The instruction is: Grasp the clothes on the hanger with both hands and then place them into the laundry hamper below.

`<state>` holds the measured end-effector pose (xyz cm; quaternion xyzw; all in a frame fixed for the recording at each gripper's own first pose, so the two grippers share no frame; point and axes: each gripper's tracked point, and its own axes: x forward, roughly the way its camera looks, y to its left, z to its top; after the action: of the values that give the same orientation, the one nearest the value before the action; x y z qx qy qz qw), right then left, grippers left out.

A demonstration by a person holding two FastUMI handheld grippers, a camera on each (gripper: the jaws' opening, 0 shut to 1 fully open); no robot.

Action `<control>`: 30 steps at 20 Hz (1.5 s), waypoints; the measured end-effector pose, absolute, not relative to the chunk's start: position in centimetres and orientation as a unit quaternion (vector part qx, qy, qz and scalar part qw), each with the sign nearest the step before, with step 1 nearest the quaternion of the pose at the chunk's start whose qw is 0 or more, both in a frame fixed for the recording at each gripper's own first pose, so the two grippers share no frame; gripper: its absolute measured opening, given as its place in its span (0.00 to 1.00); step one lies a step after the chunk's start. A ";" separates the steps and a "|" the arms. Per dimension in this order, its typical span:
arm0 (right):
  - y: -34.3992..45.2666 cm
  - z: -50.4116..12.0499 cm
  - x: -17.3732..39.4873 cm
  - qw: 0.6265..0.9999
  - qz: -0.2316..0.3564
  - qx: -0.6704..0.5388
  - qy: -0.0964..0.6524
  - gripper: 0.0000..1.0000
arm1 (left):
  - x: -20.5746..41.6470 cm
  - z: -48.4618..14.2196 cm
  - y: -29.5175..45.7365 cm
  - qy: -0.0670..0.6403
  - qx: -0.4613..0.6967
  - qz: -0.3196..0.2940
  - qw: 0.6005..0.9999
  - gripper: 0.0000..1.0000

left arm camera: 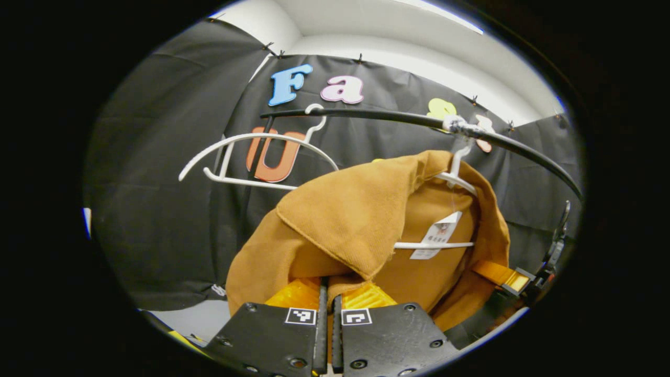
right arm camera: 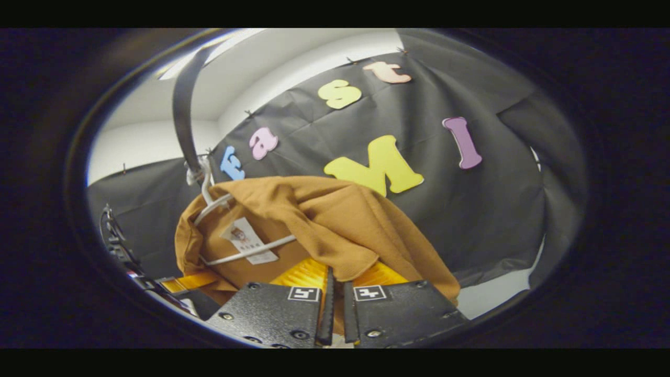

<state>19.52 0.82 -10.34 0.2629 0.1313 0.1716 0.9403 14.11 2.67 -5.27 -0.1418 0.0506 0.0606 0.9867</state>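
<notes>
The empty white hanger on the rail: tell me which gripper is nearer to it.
Left. The left gripper grips the brown garment just below the empty hanger; the right gripper grips the garment's far side.

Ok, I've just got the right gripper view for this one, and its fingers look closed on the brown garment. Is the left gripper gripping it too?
Observer: Yes. In the left gripper view, the left gripper is shut on a fold of the brown garment.
Operator: Is anything else hanging up there?
Observer: An empty white hanger hangs on the black rail, beside the garment and apart from it.
</notes>
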 end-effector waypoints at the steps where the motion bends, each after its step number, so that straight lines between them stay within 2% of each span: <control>1: 0.3 -9.9 19.7 0.937 0.170 0.279 0.127 0.07 | 14.0 -4.9 3.2 0.046 -0.138 0.068 0.987 0.04; 3: -0.4 -9.0 20.2 0.933 0.170 0.294 0.119 0.06 | 13.9 -5.3 3.4 0.062 -0.124 0.075 0.988 0.04; 4: -0.6 -8.5 20.6 0.931 0.172 0.299 0.117 0.06 | 14.0 -5.4 2.8 0.074 -0.127 0.065 0.987 0.14; 6: -0.8 -7.6 21.1 0.926 0.174 0.316 0.111 0.05 | 14.1 -5.8 1.8 0.092 -0.152 0.051 0.983 0.09; 8: -1.5 -6.7 21.5 0.922 0.173 0.332 0.102 0.05 | 14.0 -5.4 2.3 0.078 -0.158 0.065 0.982 0.01; 10: -1.7 -6.3 21.6 0.912 0.179 0.356 0.100 0.07 | 13.4 -4.5 2.5 0.067 -0.166 0.064 0.982 0.01; 11: -2.2 -6.0 21.7 0.906 0.181 0.370 0.099 0.07 | 13.2 -3.8 2.6 0.059 -0.172 0.061 0.982 0.06; 12: -2.6 -5.6 22.0 0.899 0.182 0.387 0.096 0.07 | 13.0 -3.0 3.2 0.050 -0.174 0.063 0.981 0.01; 14: -2.9 -4.8 22.4 0.886 0.189 0.414 0.091 0.07 | 12.8 -1.6 4.4 0.030 -0.178 0.069 0.981 0.01; 15: -3.2 -4.7 22.5 0.882 0.192 0.422 0.087 0.08 | 12.8 -1.3 4.8 0.029 -0.179 0.070 0.981 0.06; 18: -3.4 -3.3 22.8 0.876 0.207 0.430 0.076 0.07 | 12.9 -0.6 5.5 0.023 -0.181 0.071 0.981 0.06; 19: -3.4 -2.7 23.1 0.872 0.212 0.434 0.073 0.07 | 12.8 -0.4 5.5 0.021 -0.181 0.070 0.981 0.00; 20: -3.4 -2.4 23.3 0.870 0.218 0.437 0.074 0.07 | 12.8 -0.2 5.5 0.018 -0.181 0.070 0.981 0.00; 21: -3.4 -2.3 23.4 0.868 0.222 0.438 0.073 0.07 | 12.7 0.0 5.7 0.015 -0.181 0.071 0.981 0.05; 22: -3.5 -2.0 23.6 0.867 0.224 0.438 0.073 0.05 | 12.6 0.3 6.0 0.013 -0.181 0.073 0.981 0.00; 25: -3.2 -1.8 24.5 0.863 0.234 0.441 0.077 0.05 | 12.5 1.5 6.8 0.001 -0.185 0.073 0.980 0.00; 26: -3.1 -1.7 24.8 0.860 0.240 0.444 0.077 0.05 | 12.5 1.8 7.1 -0.003 -0.191 0.070 0.979 0.05; 29: -3.0 -1.5 25.5 0.858 0.249 0.443 0.078 0.07 | 12.6 1.6 7.9 0.002 -0.233 0.057 0.971 0.05; 30: -2.9 -1.5 25.9 0.859 0.251 0.438 0.081 0.05 | 12.5 1.7 8.7 0.001 -0.235 0.059 0.970 0.05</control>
<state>25.88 -2.90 -1.49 0.4381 0.0807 0.2514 0.8593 12.51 8.68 1.72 -0.2350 0.0012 0.0589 0.9702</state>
